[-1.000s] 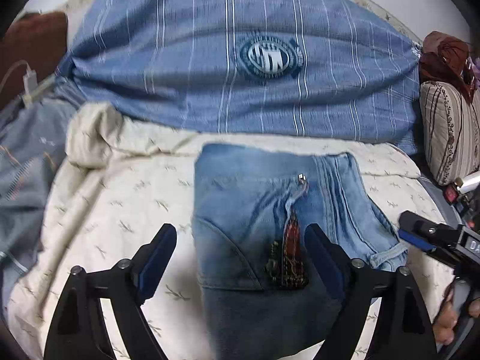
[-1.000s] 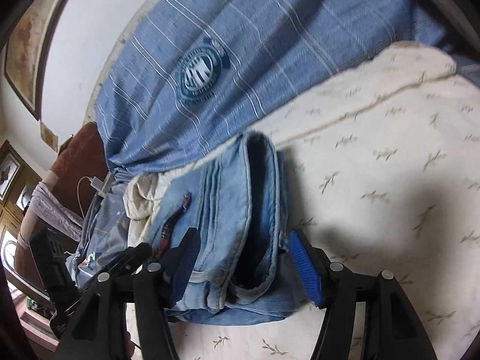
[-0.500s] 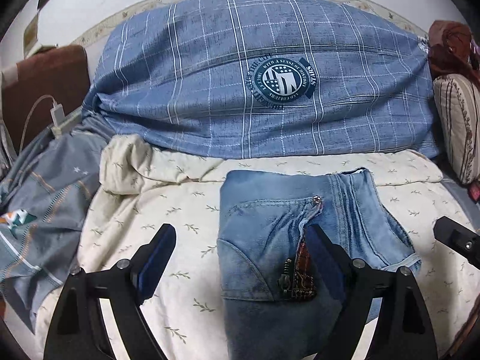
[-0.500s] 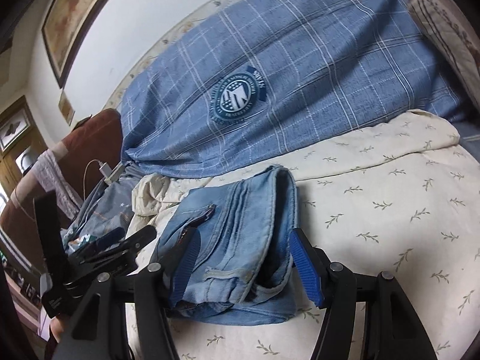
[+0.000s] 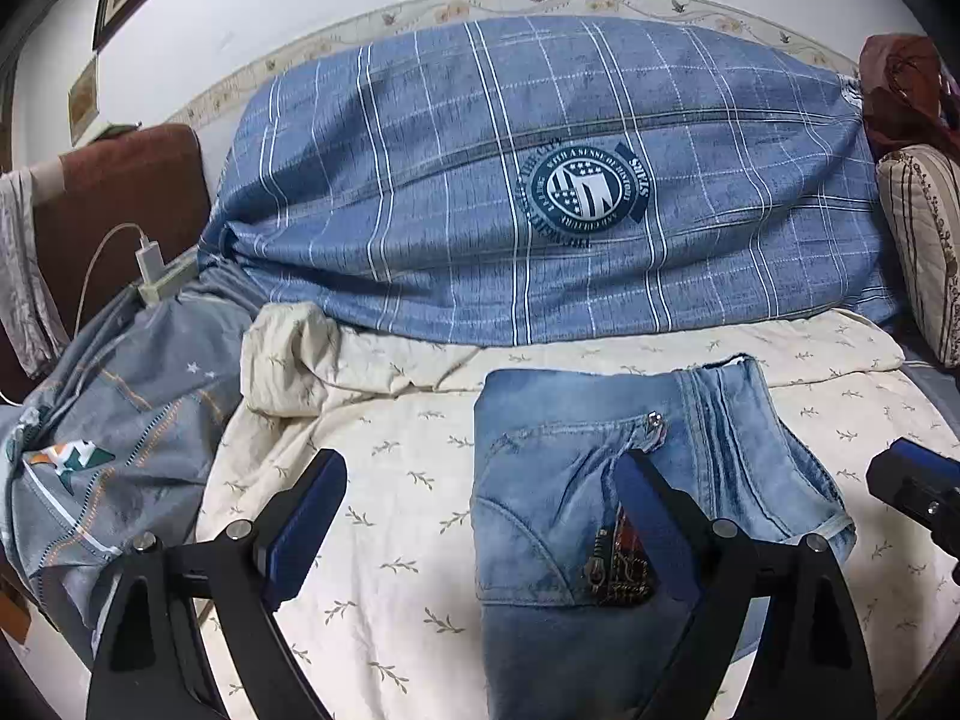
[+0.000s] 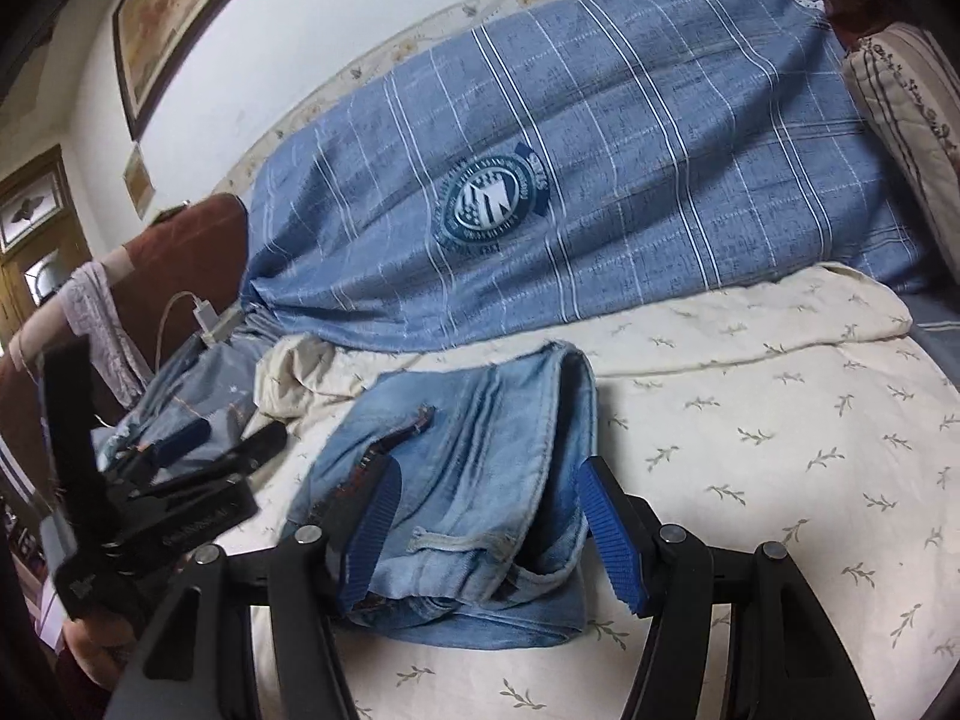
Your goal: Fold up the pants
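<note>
Pants lie folded into a compact denim stack mid-bed on the cream sheet, my left gripper spread wide, holding nothing. From the right, my right gripper gapes around the stack's near edge, unclenched; folding looks finished.

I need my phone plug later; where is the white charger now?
In the left wrist view, the white charger sits far left, beside the brown headboard, at the blue plaid pillow's left end.
</note>
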{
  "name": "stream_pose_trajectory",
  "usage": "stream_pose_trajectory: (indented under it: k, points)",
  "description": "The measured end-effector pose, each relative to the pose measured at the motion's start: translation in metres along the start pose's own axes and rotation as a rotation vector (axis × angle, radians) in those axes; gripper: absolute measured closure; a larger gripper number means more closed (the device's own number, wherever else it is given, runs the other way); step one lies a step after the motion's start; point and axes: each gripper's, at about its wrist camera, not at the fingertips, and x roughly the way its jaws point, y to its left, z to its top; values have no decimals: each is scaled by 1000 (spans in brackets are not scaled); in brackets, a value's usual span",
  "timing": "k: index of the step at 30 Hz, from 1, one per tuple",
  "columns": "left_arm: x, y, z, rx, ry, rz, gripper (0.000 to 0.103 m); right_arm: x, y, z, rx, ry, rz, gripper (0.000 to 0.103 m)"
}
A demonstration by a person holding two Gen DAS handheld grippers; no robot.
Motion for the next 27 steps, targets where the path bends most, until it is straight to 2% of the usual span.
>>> stream_pose_trajectory:
  k: [8,13,16,20,21,24,27]
  points:
    - [19,32,-3,-45,98,-27,12,16,-27,-3,94,96,1,38]
    - [30,53,-8,-82,145,-7,12,22,-26,-5,100,116,21,38]
    - [32,57,-11,-79,155,-32,12,25,-18,-7,71,118,24,38]
    - [32,44,-15,-19,169,-53,12,32,-4,-11,14,135,17,40]
    - [32,40,-16,0,174,-53,12,35,-2,-12,3,148,11,44]
    - [36,28,-21,68,194,-23,12,47,1,-18,-33,198,-38,49]
    - [42,19,-28,133,222,11,12,51,1,-22,-54,226,-51,49]
